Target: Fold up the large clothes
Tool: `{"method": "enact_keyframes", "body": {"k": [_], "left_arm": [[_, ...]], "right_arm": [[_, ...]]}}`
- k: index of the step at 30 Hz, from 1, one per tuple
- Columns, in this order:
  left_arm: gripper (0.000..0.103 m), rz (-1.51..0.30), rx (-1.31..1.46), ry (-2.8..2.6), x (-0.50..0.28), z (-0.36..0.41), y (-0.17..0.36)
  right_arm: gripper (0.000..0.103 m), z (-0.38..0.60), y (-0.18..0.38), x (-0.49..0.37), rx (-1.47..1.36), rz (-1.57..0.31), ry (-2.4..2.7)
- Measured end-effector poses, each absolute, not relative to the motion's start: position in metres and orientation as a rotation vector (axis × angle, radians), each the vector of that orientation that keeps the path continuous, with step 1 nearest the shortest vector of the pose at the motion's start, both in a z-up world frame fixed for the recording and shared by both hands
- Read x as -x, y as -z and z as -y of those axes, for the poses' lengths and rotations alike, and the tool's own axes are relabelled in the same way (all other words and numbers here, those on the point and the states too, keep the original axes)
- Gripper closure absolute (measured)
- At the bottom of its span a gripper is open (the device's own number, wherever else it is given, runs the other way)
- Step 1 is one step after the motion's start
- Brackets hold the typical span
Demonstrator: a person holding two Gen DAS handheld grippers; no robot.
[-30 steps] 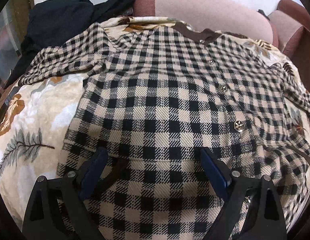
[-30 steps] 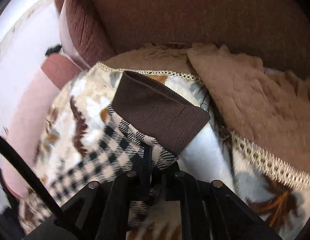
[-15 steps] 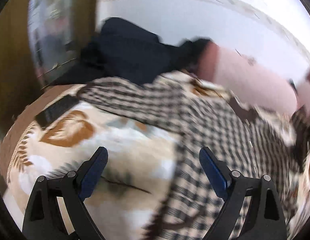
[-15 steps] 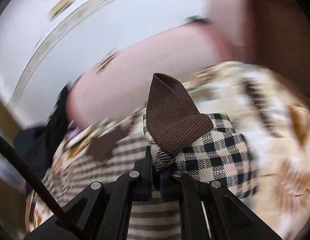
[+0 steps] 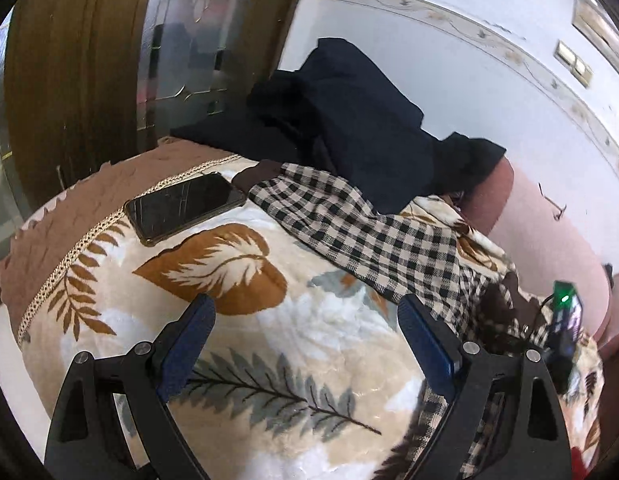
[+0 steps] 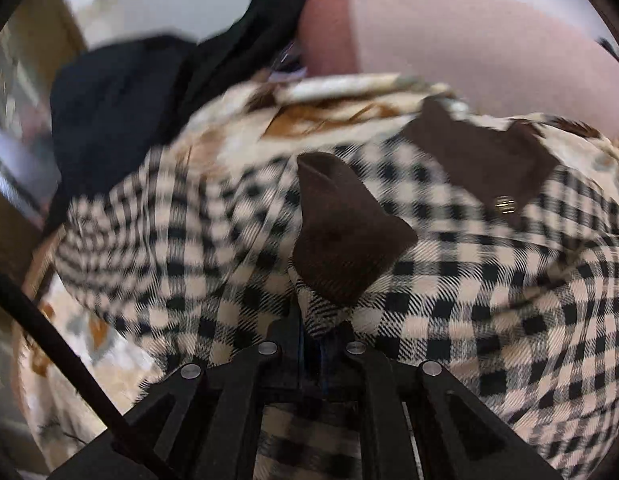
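Note:
A black-and-cream checked shirt [image 6: 489, 280] with a brown collar [image 6: 481, 156] lies spread on a leaf-print blanket [image 5: 237, 320]. My right gripper [image 6: 313, 332] is shut on the shirt's brown-cuffed sleeve [image 6: 341, 236] and holds it over the shirt's body. My left gripper [image 5: 305, 340] is open and empty above bare blanket. The shirt's other sleeve [image 5: 349, 224] stretches ahead of it, its brown cuff [image 5: 253, 174] beside a phone.
A black phone [image 5: 181, 208] lies on the blanket near its brown border. Dark navy clothes [image 5: 349, 120] are piled behind the sleeve. A pink sofa backrest [image 6: 469, 40] runs along the far side. A wooden door with glass [image 5: 109, 60] stands left.
My left gripper has swung left off the shirt's hem to the blanket by the other sleeve. My right gripper has carried the held sleeve from the sofa's right side over onto the shirt's body.

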State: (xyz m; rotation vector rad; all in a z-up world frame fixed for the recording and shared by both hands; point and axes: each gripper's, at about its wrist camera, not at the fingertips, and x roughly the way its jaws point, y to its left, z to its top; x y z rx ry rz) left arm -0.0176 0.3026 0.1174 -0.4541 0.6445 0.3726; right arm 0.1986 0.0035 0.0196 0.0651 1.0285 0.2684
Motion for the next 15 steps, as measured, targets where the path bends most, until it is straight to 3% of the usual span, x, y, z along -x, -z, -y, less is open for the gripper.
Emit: {"method": "enact_keyframes", "body": {"k": [5,7,15], "left_arm": [[0.011,-0.643,0.509,-0.399,0.021,-0.318,-0.114],[0.011,-0.634,0.519,-0.438,0.025,-0.327,-0.113],[0.011,-0.570,0.513,-0.762,0.053,-0.372,-0.115]], "right_arm": [[0.080,-0.044,-0.018,-0.197,0.074,-1.029,-0.329],[0.063,-0.062,-0.022,-0.187,0.162,-1.011,-0.361],[0.062,-0.130,-0.075,-0.175,0.194,-0.938,-0.539]]}}
